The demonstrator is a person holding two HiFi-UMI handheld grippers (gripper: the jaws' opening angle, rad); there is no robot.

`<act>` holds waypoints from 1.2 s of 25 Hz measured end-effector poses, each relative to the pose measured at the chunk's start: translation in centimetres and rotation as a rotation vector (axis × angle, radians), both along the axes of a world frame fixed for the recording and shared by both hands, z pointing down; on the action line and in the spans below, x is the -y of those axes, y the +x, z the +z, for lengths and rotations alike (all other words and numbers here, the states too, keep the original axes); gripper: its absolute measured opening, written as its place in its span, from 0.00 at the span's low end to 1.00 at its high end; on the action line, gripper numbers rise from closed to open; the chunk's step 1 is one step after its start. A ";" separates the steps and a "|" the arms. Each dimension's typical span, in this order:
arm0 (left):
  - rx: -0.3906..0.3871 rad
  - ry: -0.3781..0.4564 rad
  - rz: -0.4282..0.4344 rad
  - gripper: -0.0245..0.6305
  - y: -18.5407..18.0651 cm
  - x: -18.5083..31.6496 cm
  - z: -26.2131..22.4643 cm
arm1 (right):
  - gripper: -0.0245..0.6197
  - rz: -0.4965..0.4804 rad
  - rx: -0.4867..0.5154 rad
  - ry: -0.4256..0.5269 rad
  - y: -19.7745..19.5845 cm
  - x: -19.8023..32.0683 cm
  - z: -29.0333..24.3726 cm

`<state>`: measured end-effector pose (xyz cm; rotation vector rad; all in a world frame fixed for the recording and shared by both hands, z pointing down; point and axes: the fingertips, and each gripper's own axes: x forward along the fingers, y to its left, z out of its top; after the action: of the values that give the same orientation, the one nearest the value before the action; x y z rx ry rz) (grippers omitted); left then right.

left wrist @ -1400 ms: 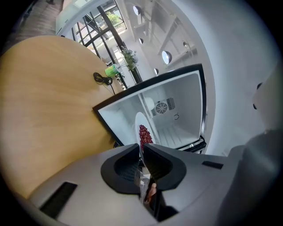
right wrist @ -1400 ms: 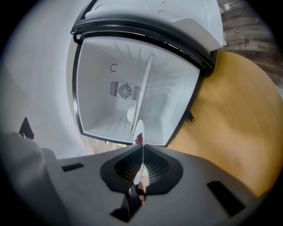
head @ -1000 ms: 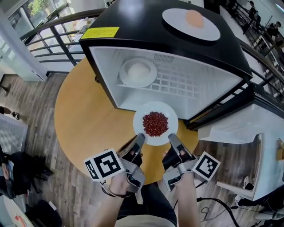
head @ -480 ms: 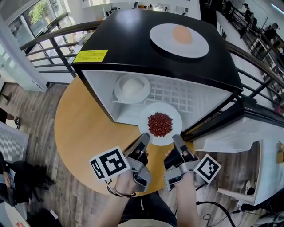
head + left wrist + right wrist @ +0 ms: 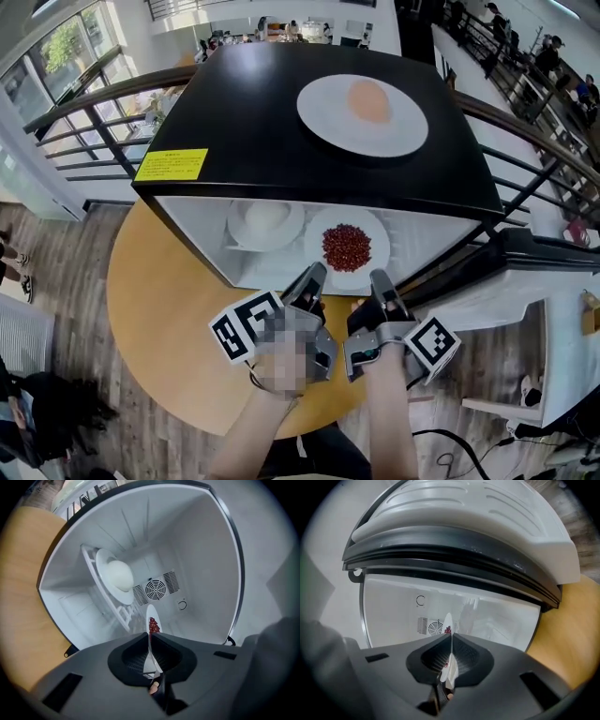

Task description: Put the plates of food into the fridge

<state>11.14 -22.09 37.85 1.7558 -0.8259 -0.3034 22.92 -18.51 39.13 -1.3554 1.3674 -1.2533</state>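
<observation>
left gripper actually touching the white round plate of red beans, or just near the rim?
Touching. The left gripper view shows the left gripper with jaws closed on the thin rim of the white round plate of red beans.

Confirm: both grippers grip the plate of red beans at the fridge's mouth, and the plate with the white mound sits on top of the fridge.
One point is wrong: the head view shows the plate with the white mound inside the fridge. The left gripper and right gripper do grip the plate of red beans.
</observation>
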 end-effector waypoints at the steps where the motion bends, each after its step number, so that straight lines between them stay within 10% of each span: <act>1: -0.008 -0.008 0.000 0.07 0.3 0.7 0.3 | 0.07 0.019 -0.009 -0.003 0.4 0.5 0.1; 30: 0.298 0.049 0.126 0.12 2.9 6.3 2.0 | 0.07 0.166 0.036 -0.038 2.7 5.9 1.6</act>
<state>14.06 -28.41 39.84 1.9177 -0.9193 0.0238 25.58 -24.37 40.77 -1.4346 1.1857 -1.1925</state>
